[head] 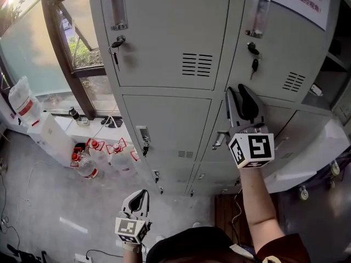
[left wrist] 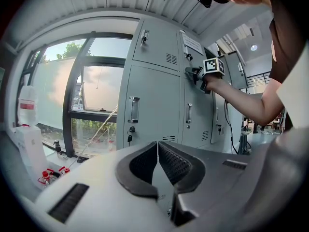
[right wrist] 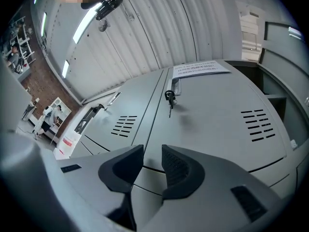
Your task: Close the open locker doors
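Note:
A bank of grey metal lockers (head: pixel 164 43) fills the head view. My right gripper (head: pixel 242 98) is raised in front of the right column, its tips at the lower edge of the upper door (head: pixel 285 48), which has keys (head: pixel 254 64) hanging in its lock. Its jaws stand open with nothing between them; in the right gripper view (right wrist: pixel 152 151) they point along that door (right wrist: pixel 217 110) toward the key (right wrist: pixel 169 98). An open door (head: pixel 315 147) swings out at lower right. My left gripper (head: pixel 139 199) hangs low, shut and empty (left wrist: pixel 157 146).
Open locker compartments (head: pixel 335 70) show at the far right. A window (head: pixel 71 43) is left of the lockers. Below it stand white jugs (head: pixel 24 106), a white box (head: pixel 52 138) and several red-capped bottles (head: pixel 101 149) on the floor.

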`<state>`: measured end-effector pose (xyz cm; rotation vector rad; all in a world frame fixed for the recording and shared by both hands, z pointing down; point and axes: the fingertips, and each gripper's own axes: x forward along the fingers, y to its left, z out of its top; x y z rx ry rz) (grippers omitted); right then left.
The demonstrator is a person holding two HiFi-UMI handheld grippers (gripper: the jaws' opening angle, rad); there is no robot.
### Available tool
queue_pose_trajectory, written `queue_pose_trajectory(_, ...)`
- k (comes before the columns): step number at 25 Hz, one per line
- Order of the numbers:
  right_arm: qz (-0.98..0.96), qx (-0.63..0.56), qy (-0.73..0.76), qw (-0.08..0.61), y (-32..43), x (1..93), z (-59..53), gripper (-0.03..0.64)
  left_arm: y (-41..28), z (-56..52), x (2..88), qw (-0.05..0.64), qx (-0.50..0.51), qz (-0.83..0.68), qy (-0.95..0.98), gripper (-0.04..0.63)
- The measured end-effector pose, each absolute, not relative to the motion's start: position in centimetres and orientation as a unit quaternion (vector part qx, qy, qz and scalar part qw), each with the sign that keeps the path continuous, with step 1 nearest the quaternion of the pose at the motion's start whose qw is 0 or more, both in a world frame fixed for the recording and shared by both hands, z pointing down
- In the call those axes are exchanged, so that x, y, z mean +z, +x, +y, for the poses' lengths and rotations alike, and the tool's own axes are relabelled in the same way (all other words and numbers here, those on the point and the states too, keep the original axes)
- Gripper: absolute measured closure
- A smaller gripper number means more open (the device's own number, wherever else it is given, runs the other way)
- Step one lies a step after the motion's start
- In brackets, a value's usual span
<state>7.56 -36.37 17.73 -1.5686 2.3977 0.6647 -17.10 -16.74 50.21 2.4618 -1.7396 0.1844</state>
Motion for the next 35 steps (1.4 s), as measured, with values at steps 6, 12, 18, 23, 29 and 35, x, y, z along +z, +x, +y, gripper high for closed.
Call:
queue_pose_trajectory(6, 0.822, 0.223, -0.515, 0.097, 7.1, 18.2, -35.2, 0.491, -17.1, -15.8, 50.5, 0.066, 0.062, -0.565, 0.820, 0.568)
queue_pose_trajectory(12, 0.819, 0.209, -0.527, 0.085, 7.5, 20.1, -32.9, 0.491, -17.1, -15.1, 51.0, 0.070, 0.066, -0.532, 0.842, 0.568)
queue_pose_trajectory(18, 0.798, 0.195, -0.567, 0.062, 9.3, 22.4, -29.6, 0.491, -16.8, -14.4, 51.8, 0.074, 0.070, -0.480, 0.871, 0.569)
queue_pose_trajectory(23, 0.766, 0.172, -0.617, 0.046, 12.1, 24.8, -26.1, 0.491, -15.1, -14.3, 52.1, 0.074, 0.081, -0.425, 0.898, 0.568)
queue_pose_trajectory(29, 0.726, 0.160, -0.668, 0.028, 17.1, 27.0, -21.7, 0.491, -11.3, -14.4, 53.0, 0.067, 0.093, -0.351, 0.929, 0.568)
queue_pose_trajectory(35, 0.686, 0.153, -0.710, 0.034, 26.0, 27.8, -18.6, 0.491, -3.3, -15.0, 53.2, 0.059, 0.100, -0.291, 0.950, 0.568)
